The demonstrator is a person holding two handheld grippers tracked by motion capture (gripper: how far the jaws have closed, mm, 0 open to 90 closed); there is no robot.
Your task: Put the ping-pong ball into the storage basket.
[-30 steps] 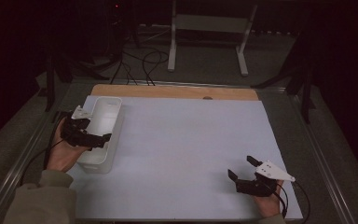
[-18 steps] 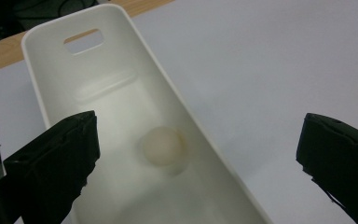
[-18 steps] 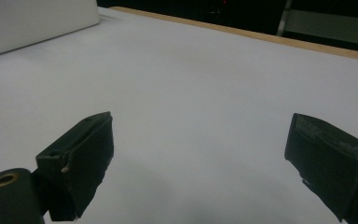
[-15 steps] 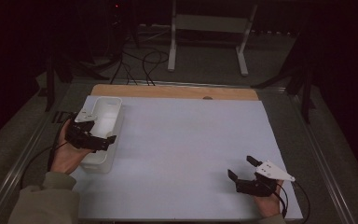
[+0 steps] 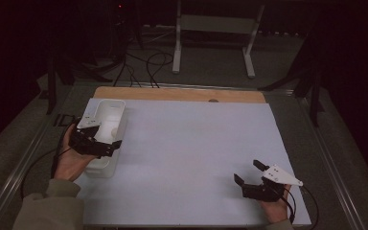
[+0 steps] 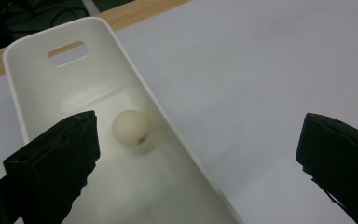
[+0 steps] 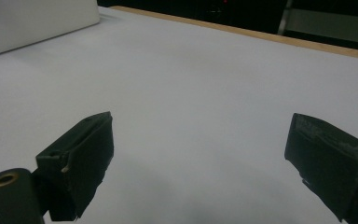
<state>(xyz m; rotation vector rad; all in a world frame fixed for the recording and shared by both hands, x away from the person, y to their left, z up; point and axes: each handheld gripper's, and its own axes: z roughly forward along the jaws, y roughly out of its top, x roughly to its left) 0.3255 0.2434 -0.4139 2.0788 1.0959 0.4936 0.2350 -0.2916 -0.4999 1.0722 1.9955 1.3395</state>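
From the high view, the left gripper (image 5: 106, 146) is hovering, jaws apart, over a white bin (image 5: 106, 120) near the desk's (image 5: 191, 153) left edge, while the right gripper (image 5: 250, 175), jaws apart, is sitting near the front right corner. In the left gripper view, a cream ball (image 6: 131, 128) is lying inside the bin, unheld. In the right gripper view, the spread jaws are framing bare desk.

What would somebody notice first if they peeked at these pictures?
Probably the little cream ball sitting all alone inside the long white tray at the left side of the table. Right above it hang the left tongs, wide open, one jaw over the tray and one over the white sheet. Far off at the near right corner, the right tongs rest open with nothing in them.
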